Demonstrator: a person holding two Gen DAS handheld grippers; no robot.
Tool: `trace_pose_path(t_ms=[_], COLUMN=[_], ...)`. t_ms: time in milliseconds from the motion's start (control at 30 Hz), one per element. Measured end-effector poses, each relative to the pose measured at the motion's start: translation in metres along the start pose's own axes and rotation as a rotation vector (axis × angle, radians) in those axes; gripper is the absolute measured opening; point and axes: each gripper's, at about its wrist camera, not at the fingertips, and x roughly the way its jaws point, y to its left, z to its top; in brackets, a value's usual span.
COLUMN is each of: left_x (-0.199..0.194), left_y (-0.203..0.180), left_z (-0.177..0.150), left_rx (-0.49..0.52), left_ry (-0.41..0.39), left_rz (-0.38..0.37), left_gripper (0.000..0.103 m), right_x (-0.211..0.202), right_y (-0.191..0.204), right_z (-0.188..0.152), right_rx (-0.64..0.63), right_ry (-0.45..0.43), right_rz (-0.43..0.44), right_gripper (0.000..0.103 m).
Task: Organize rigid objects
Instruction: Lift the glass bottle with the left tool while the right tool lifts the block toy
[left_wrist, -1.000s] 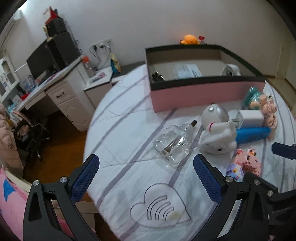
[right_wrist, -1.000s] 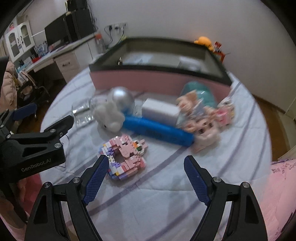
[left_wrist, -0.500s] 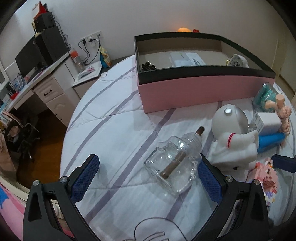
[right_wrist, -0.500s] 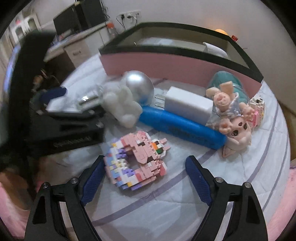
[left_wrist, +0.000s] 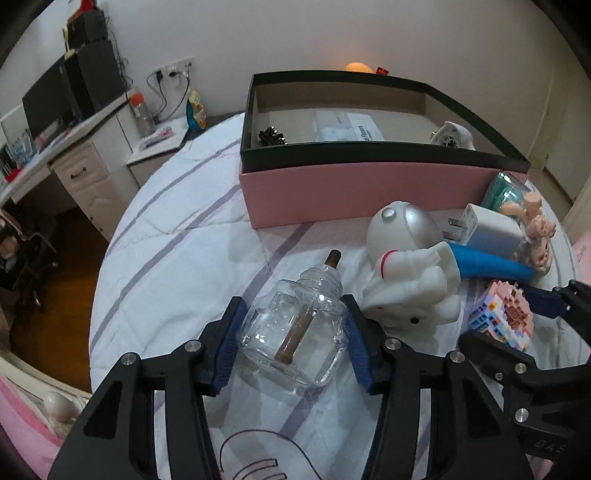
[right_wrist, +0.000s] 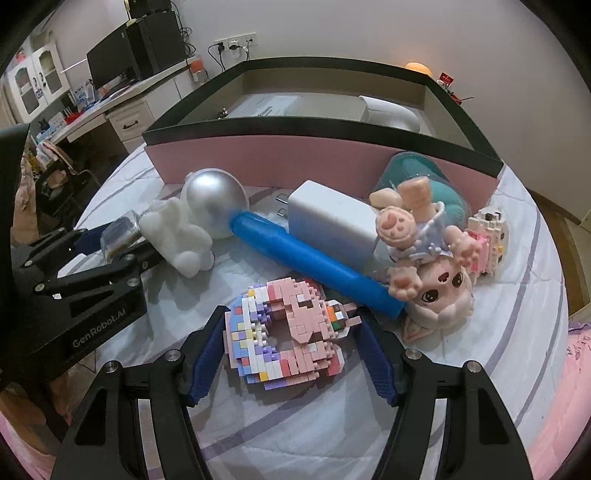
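Glass dominates the lower centre of the left wrist view, where a clear bottle (left_wrist: 295, 341) with a brown wick lies on its side on the white striped bedcover (left_wrist: 177, 258), its neck pointing toward the top of the frame. The left gripper (left_wrist: 293, 345) straddles it, blue pads against both sides of the bottle, clamped on the glass. Just right of it a white astronaut figure (left_wrist: 410, 273) with a silver helmet lies on the cover, touching a blue tube (left_wrist: 491, 262); a white charger (left_wrist: 487, 229) sits behind the tube. A pink box with a black rim (left_wrist: 362, 192) fills the upper centre, holding a white packet (left_wrist: 347, 127) and black clips (left_wrist: 272, 136). At the right edge the other tool reaches a pastel block model.

From the right wrist view, the pink and purple brick figure (right_wrist: 284, 328) lies in the lower centre between the fingers of the right gripper (right_wrist: 291, 343); the left pad looks to touch it, while contact at the right pad cannot be told, so the grip is unclear. Beyond it the blue tube runs diagonally, with the charger, a pink cat doll (right_wrist: 424, 266) and a teal container (right_wrist: 424, 177) at centre right. The left tool (right_wrist: 110, 240) shows at the left edge with the bottle in its fingers
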Motion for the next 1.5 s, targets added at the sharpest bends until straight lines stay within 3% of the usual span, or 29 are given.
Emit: trace_pose_path(t_ms=[333, 667, 1033, 1200, 1500], left_x=[-0.017, -0.070, -0.179, -0.233, -0.298], left_y=[-0.009, -0.019, -0.052, -0.065, -0.076], left_z=[-0.003, -0.005, 0.008, 0.010, -0.004], left_rx=[0.001, -0.015, -0.017, -0.016, -0.023], left_ry=[0.002, -0.085, -0.362, -0.515, -0.701], left_rz=[0.048, 0.072, 0.090, 0.144, 0.157], left_gripper=[0.053, 0.053, 0.053, 0.053, 0.053], right_x=[-0.012, -0.066, -0.181, -0.235, -0.298], right_y=[0.002, -0.006, -0.022, -0.023, -0.021], right_z=[0.000, -0.003, 0.000, -0.006, -0.031], right_rx=[-0.009, -0.017, -0.025, -0.036, -0.033], right_ry=[-0.024, -0.137, -0.411, -0.553, -0.730], right_rz=[0.049, 0.033, -0.043, -0.081, -0.166], right_gripper=[0.069, 0.069, 0.069, 0.069, 0.069])
